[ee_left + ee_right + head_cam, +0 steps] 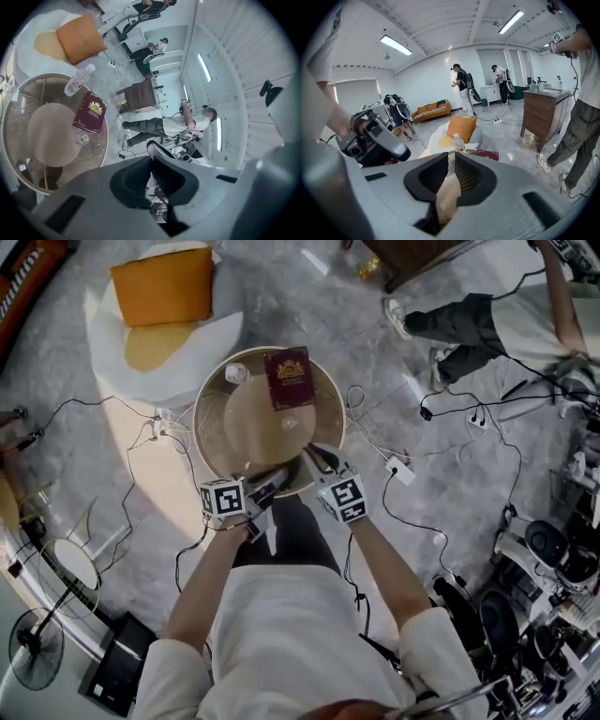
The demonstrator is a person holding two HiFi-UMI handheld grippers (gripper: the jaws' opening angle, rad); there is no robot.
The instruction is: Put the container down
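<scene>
Both grippers hold nothing: left gripper (pixel 152 168) fully closed, right gripper (pixel 449 164) a slit apart. The container (pixel 83 138) looks small, clear, light and tippy; take it by its sides.

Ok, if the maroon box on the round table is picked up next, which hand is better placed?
Right, probably. The right tool points over the table's rim at the maroon box; the left tool, shut, aims past the table.
</scene>
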